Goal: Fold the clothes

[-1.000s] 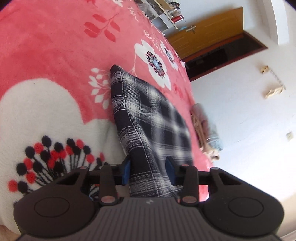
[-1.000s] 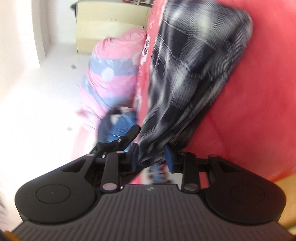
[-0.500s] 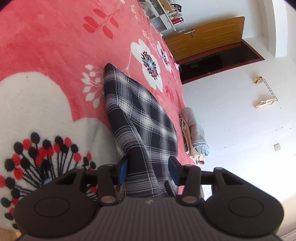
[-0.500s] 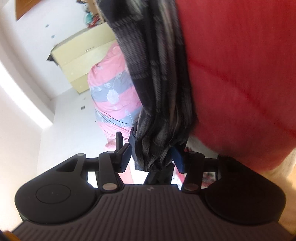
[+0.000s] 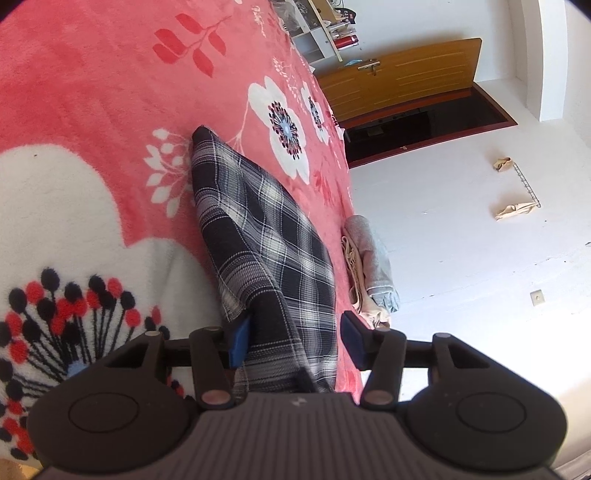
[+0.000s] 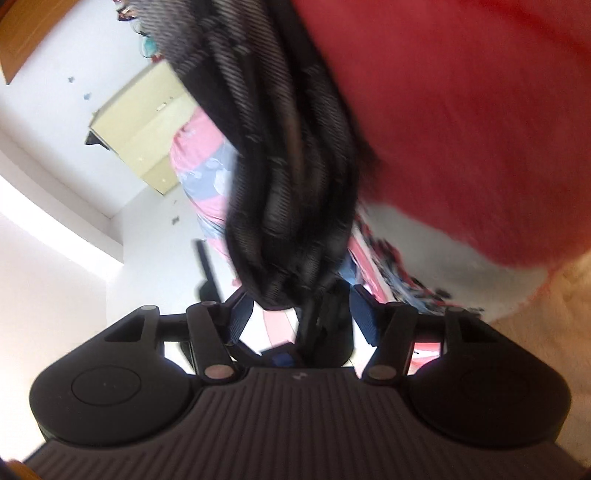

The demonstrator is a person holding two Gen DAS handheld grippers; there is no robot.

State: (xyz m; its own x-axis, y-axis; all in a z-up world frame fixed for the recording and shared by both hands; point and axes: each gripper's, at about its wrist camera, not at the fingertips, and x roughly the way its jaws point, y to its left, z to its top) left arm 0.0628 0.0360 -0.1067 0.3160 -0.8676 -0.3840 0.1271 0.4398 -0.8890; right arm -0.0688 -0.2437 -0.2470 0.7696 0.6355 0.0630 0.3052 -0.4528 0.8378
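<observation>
A black-and-white plaid garment (image 5: 266, 251) lies folded in a long strip on the red flowered blanket (image 5: 110, 92). My left gripper (image 5: 293, 338) stands open over its near end, blue pads apart, with the cloth lying loose between them. In the right wrist view the same plaid garment (image 6: 291, 206) shows as a thick bunched edge, blurred. My right gripper (image 6: 301, 319) is open just below that edge, its pads wide apart and not pinching the cloth.
A folded grey and beige pile (image 5: 369, 266) lies at the blanket's edge beside the plaid garment. A wooden door (image 5: 399, 77) and shelves (image 5: 325, 29) stand beyond. A pink and blue bundle (image 6: 207, 177) and a cream cabinet (image 6: 147, 122) show in the right wrist view.
Both grippers have opened and let go of the plaid garment. The cloth has settled onto the blanket, and the right gripper has swung round beneath its bunched edge.
</observation>
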